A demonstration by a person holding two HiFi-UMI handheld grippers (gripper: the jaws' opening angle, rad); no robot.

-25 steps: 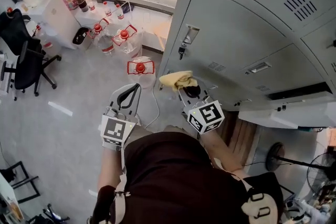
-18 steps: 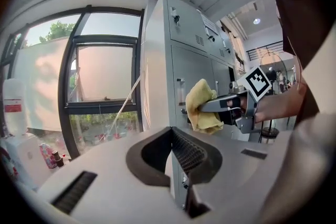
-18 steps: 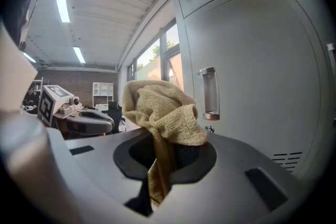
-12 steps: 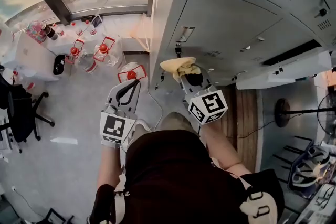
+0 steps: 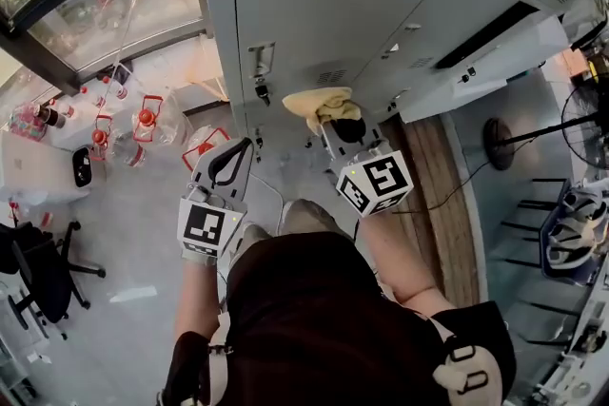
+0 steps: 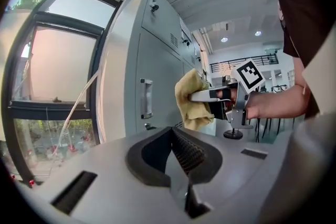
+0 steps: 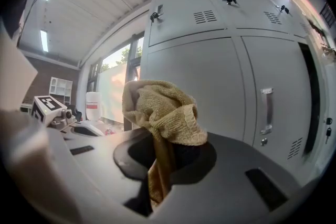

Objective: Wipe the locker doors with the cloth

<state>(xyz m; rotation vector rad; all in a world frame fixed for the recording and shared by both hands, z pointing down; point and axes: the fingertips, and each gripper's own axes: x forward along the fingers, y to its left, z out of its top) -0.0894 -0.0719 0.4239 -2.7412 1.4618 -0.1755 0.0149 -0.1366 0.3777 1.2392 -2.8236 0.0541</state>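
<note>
Cloth (image 5: 320,102) pinched, up at the locker door (image 5: 324,14).
Your right gripper (image 5: 335,126) is clamped on the yellow cloth, which bunches above its jaws close to the grey door, near the handle (image 5: 259,62); whether it touches the door is unclear. Your left gripper (image 5: 236,157) sits left of that door, jaws pressed together on nothing.

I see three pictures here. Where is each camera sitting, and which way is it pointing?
Head view: on the person's head, looking steeply down past the lockers to the floor; left gripper, right gripper and torso show.
Left gripper view: rides the left gripper, looking along its shut, empty jaws at the lockers and window; the person's other hand shows.
Right gripper view: rides the right gripper, facing locker doors; its jaws clamp the cloth.
Shared: the cloth appears in all three views.
</note>
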